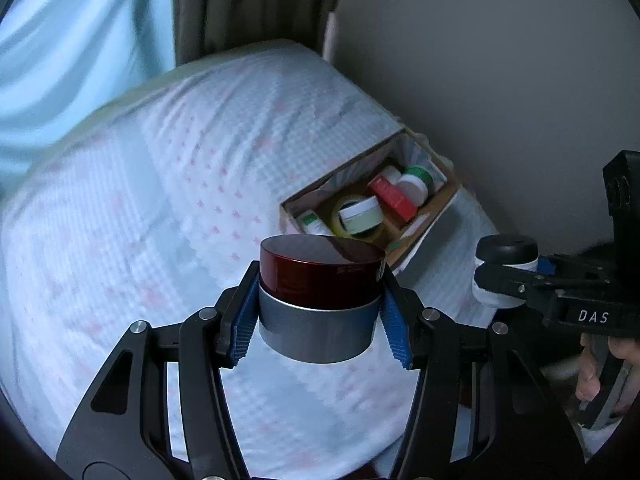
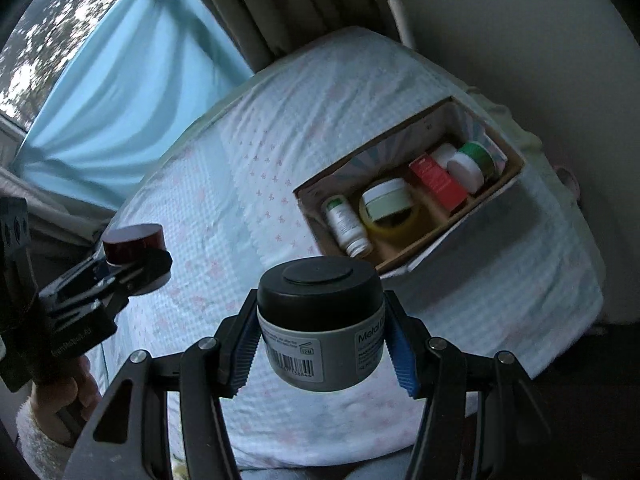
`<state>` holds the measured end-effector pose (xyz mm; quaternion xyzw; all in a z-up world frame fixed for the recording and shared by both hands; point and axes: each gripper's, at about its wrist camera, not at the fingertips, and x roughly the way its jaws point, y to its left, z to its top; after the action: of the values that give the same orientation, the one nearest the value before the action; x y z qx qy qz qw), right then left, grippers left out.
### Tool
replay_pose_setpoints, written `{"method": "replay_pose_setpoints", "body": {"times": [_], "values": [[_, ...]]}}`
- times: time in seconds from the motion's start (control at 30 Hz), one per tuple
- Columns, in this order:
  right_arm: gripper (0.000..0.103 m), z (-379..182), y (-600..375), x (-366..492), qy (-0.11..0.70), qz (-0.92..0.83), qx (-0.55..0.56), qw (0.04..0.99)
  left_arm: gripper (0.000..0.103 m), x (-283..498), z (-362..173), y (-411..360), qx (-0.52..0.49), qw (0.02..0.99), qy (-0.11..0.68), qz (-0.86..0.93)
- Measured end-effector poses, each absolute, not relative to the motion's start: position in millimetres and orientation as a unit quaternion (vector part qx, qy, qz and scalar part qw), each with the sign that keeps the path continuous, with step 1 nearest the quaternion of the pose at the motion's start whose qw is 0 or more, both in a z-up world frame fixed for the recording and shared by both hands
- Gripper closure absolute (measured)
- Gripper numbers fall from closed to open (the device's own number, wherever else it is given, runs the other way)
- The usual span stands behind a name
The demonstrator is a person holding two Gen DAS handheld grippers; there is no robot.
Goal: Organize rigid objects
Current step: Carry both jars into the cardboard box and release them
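We've got the left gripper [image 1: 320, 300] clamped on the red-lidded jar [image 1: 320, 296], the right gripper [image 2: 322, 332] clamped on the black-lidded jar [image 2: 320, 320], both above the bed [image 2: 240, 184], near the cardboard box [image 2: 408, 264].

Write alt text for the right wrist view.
The right gripper clamps a grey jar with a black lid above a bed with a white patterned cover. Beyond it sits an open cardboard box holding jars, a bottle and tape. At left, the left gripper holds a red-lidded jar.
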<state>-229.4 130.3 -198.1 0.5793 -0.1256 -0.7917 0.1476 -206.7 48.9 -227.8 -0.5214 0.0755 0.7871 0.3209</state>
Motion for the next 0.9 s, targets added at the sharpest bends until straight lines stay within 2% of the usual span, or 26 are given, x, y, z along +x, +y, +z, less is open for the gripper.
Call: {"method": "replay_pose_setpoints", "body": {"times": [0.4,0.9], "values": [[0.050,-238.9,205.7,-332.1,-0.082,-0.764,0.613,0.187,0.052,-209.1,-289.8,144.0,-0.570,0.248,0.006,0.783],[0.050,-333.4,190.5,-389.0,0.025,-0.705,0.667,0.239,0.052,-227.2,-392.9,180.5,-0.628,0.167,-0.035,0.760]]}}
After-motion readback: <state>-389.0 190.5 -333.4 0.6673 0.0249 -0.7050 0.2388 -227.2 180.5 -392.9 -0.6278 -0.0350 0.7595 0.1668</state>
